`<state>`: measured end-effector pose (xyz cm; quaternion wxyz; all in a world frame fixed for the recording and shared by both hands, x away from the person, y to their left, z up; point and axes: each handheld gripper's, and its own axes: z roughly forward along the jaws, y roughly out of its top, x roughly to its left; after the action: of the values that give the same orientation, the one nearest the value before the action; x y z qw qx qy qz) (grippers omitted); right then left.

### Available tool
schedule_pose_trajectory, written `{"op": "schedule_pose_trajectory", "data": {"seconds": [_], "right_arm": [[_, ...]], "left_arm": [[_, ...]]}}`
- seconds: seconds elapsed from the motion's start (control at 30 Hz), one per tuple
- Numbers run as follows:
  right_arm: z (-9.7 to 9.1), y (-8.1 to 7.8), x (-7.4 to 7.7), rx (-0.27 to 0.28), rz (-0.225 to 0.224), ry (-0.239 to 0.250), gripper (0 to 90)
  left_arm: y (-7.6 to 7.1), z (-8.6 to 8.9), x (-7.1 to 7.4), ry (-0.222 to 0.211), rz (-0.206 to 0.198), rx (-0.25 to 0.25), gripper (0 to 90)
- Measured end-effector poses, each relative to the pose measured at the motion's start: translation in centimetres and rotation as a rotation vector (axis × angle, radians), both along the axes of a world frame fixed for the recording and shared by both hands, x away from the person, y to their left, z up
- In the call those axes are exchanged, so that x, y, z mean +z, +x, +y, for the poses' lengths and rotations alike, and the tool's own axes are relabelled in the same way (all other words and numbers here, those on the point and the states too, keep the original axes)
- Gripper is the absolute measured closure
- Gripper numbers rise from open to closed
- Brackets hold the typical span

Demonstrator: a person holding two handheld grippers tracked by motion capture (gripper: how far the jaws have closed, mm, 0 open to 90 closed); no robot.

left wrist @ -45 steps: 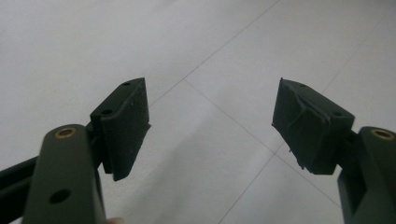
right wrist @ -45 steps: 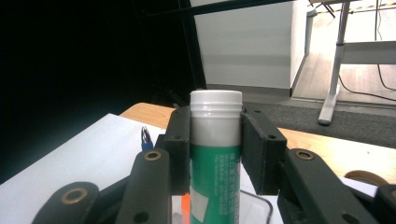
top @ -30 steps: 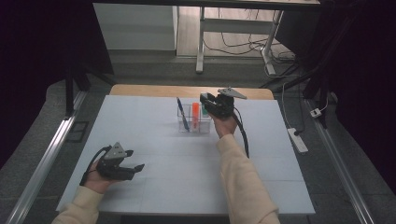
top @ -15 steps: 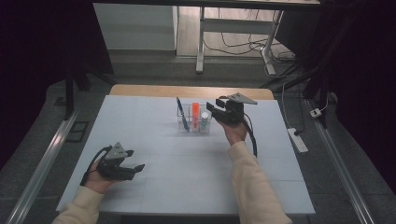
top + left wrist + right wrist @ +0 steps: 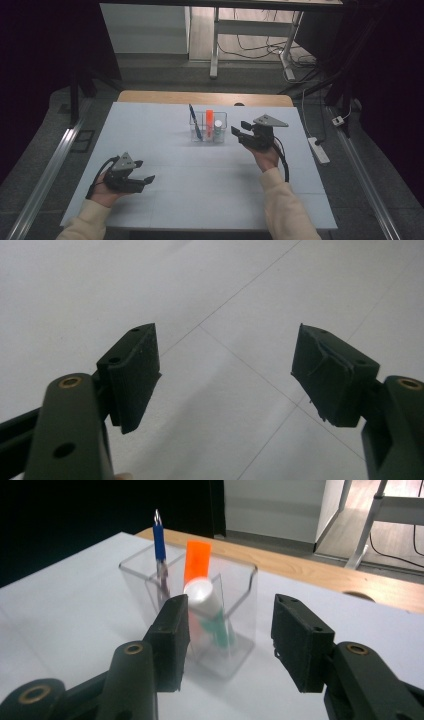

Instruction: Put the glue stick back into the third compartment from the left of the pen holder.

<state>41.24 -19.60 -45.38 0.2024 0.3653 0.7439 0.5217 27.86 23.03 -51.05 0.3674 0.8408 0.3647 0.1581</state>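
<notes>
A clear plastic holder (image 5: 208, 139) stands at the back middle of the white table. In it are a blue pen (image 5: 194, 122), an orange marker (image 5: 208, 119) and a white tube (image 5: 218, 128) with green print. My right gripper (image 5: 239, 128) hovers just right of the holder and points at it. Its jaws have just been opening and stand open with nothing between them. The right gripper view has the holder (image 5: 248, 580), pen (image 5: 159, 540), marker (image 5: 196, 560) and tube (image 5: 202, 596) beyond the right gripper (image 5: 231, 617). My left gripper (image 5: 145, 170) rests open and empty at the front left, over bare table in its own view (image 5: 225, 375).
A white mat (image 5: 150, 130) covers the table, with a wooden strip (image 5: 160, 96) along the far edge. On the floor to the right lies a power strip (image 5: 319, 150) with cables. A metal rail (image 5: 50, 160) runs along the left side.
My right gripper has drawn back from above the holder toward the right and lower, its jaws now wider. The left gripper has stayed put.
</notes>
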Motion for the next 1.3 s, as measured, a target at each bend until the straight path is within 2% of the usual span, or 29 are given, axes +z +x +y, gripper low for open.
{"op": "schedule_pose_trajectory", "data": {"seconds": [0.37, 0.67, 0.97, 1.3], "right_arm": [[-4.0, -4.0, -1.4, 0.011, 0.026, -0.057, 48.5], [-6.3, -6.5, -2.7, 0.030, 0.042, -0.099, 47.5], [-8.0, -8.3, -3.5, 0.050, 0.037, -0.126, 45.6], [-8.7, -8.6, -3.9, 0.059, 0.040, -0.142, 45.3]], "left_arm": [[0.0, -0.1, 0.1, -0.005, 0.001, 0.001, 27.0], [0.0, -0.1, 0.1, -0.008, -0.001, 0.005, 27.0], [0.0, 0.0, 0.2, -0.011, -0.006, 0.008, 27.0], [-0.1, 0.2, 0.4, -0.018, -0.016, 0.014, 27.0]]}}
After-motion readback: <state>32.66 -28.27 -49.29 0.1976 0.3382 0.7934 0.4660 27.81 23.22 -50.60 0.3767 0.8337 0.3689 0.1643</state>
